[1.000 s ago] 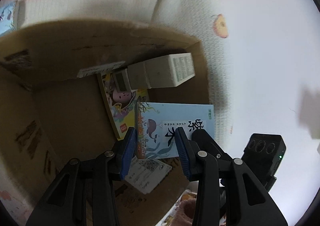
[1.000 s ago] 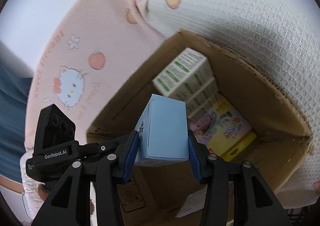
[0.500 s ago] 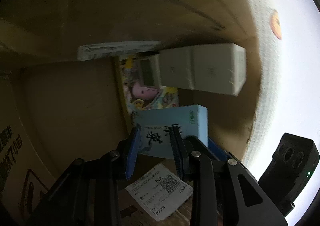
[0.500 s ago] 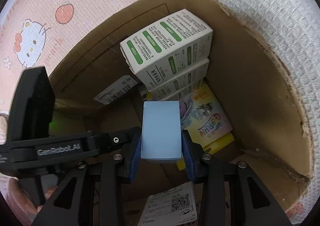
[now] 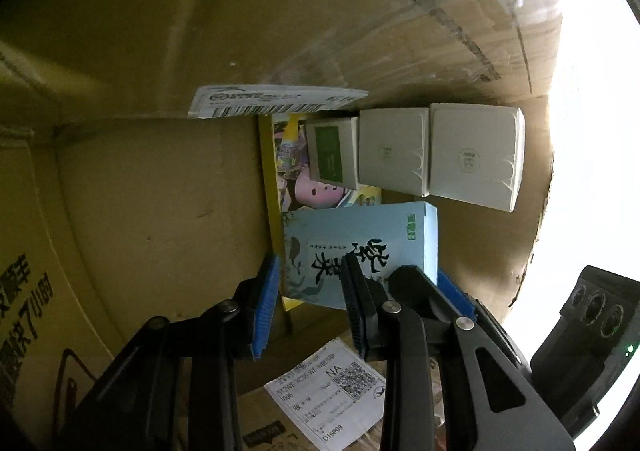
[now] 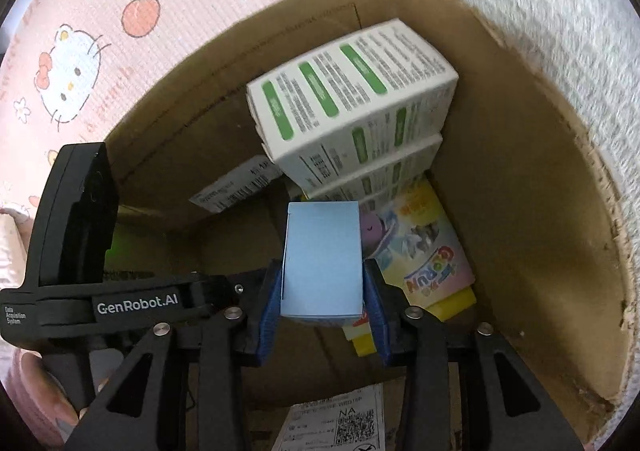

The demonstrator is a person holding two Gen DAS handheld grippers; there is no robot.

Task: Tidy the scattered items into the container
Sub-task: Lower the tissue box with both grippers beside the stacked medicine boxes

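Both grippers reach down into the cardboard box (image 5: 132,211) (image 6: 520,179). My right gripper (image 6: 322,307) is shut on a light blue carton (image 6: 322,259), held low inside the box over the colourful flat pack (image 6: 424,251). The same blue carton (image 5: 360,247), with dark calligraphy on its face, shows in the left wrist view. My left gripper (image 5: 310,307) is open, its jaws apart in front of the carton's near edge, with nothing gripped. The right gripper's blue pad (image 5: 454,291) presses the carton's side.
White-and-green cartons (image 6: 352,99) (image 5: 436,155) are stacked against the box's far wall, on the colourful pack (image 5: 292,171). A shipping label (image 5: 276,103) is stuck on the inner wall, another label (image 5: 332,387) lies on the floor. A pink Hello Kitty cloth (image 6: 80,51) surrounds the box.
Both grippers have moved down from above the rim deep into the box, the right one carrying the blue carton. The carton now sits near the colourful pack on the floor.
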